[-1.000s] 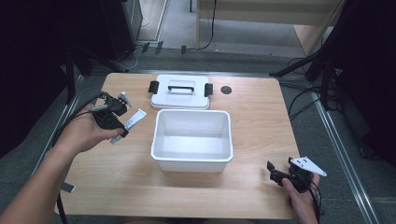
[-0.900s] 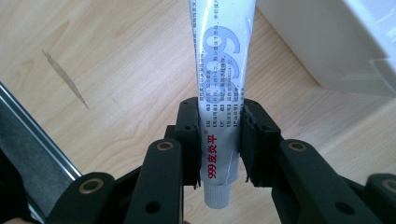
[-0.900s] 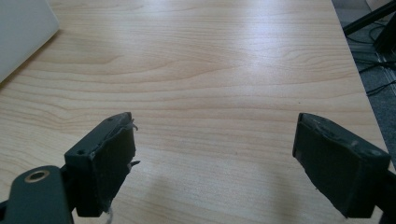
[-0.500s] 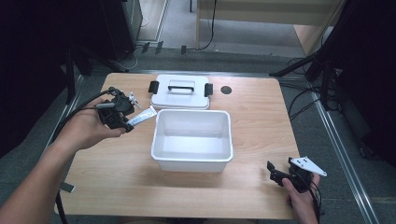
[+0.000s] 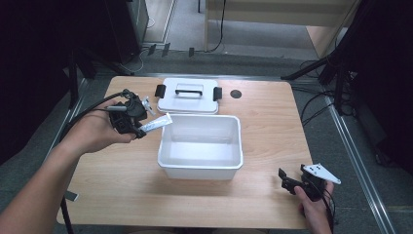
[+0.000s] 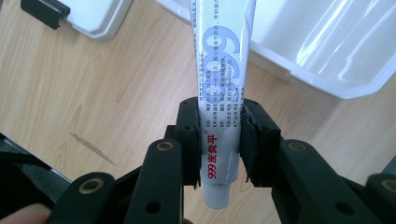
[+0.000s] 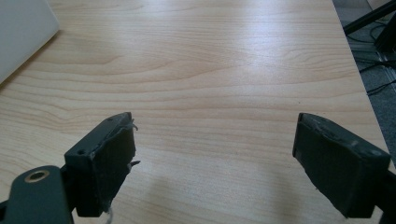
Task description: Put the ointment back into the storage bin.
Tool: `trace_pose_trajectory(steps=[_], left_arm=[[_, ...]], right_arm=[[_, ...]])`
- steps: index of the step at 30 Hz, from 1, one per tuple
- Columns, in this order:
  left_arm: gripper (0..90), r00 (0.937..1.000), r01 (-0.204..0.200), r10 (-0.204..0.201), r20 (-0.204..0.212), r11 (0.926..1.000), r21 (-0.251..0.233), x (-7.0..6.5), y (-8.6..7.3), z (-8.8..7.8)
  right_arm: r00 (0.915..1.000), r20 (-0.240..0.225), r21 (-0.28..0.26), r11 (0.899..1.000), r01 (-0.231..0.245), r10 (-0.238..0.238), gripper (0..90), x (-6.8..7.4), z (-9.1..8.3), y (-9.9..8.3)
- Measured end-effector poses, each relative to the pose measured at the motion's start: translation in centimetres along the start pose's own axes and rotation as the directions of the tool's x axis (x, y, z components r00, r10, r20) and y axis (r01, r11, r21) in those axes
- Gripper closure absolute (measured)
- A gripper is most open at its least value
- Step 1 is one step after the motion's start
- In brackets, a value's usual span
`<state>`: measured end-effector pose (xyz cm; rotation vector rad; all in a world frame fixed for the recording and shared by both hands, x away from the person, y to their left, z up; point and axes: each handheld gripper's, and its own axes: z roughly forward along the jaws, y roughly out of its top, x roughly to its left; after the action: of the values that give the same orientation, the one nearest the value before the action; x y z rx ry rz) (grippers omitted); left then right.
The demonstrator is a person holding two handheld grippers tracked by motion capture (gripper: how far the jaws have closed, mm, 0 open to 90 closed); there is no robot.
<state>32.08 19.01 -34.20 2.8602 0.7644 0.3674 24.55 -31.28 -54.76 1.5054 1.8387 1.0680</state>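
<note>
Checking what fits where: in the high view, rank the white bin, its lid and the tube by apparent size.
1. White bin, largest.
2. Lid, smaller, though it lies farther from the camera.
3. Tube, smallest by far.

The tube [image 6: 223,70] runs off the top edge of the left gripper view, so its far end is cut off, and its small print is too fine to read. The bin [image 6: 322,42] there is cropped at the top and right.
</note>
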Motion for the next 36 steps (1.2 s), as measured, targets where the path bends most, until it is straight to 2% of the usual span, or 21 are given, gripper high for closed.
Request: trace_pose_trajectory(steps=[2, 5, 12, 13, 20, 26, 31, 36], left_arm=[[71.9, 0.9999, -0.014, 0.014, 0.009, 0.9999, -0.008, -0.1, 0.4, -0.1], [71.8, 0.9989, -0.046, 0.046, 0.012, 0.9989, 0.005, -0.5, 1.1, -0.1], [71.9, 0.997, -0.076, 0.075, 0.019, 0.9971, 0.005, -1.1, 2.3, -0.3], [71.8, 0.9957, -0.09, 0.09, 0.02, 0.9959, 0.003, -1.2, 2.7, -0.3], [71.9, 0.9928, -0.111, 0.112, 0.042, 0.9936, -0.019, -1.9, 3.9, 0.1], [71.9, 0.9886, -0.137, 0.139, 0.057, 0.99, -0.034, -2.6, 5.2, 0.5], [71.9, 0.9817, -0.177, 0.179, 0.066, 0.9837, -0.03, -3.1, 6.4, 0.9], [71.8, 0.9771, -0.197, 0.2, 0.073, 0.9796, -0.036, -3.5, 7.1, 1.3]], right_arm=[[1.0, 0.0, 0.0, 1.0, 0.0, 0.0, 13.2, 0.0, 0.0, 0.0], [1.0, 0.0, 0.0, 1.0, 0.0, 0.0, 13.2, 0.0, 0.0, 0.0], [1.0, -0.001, 0.0, 1.0, 0.0, 0.0, 13.2, 0.0, 0.0, 0.0], [1.0, -0.002, 0.0, 1.0, 0.0, 0.0, 13.2, 0.0, 0.0, 0.0], [1.0, 0.0, -0.002, 1.0, 0.002, -0.002, 13.1, 0.0, 0.0, 0.0], [1.0, -0.001, -0.002, 1.0, 0.001, -0.001, 13.1, 0.1, 0.0, 0.0], [1.0, -0.002, -0.002, 1.0, 0.002, -0.002, 13.1, 0.1, 0.0, 0.0], [1.0, -0.002, -0.001, 1.0, 0.002, -0.002, 13.2, 0.0, 0.0, 0.0]])
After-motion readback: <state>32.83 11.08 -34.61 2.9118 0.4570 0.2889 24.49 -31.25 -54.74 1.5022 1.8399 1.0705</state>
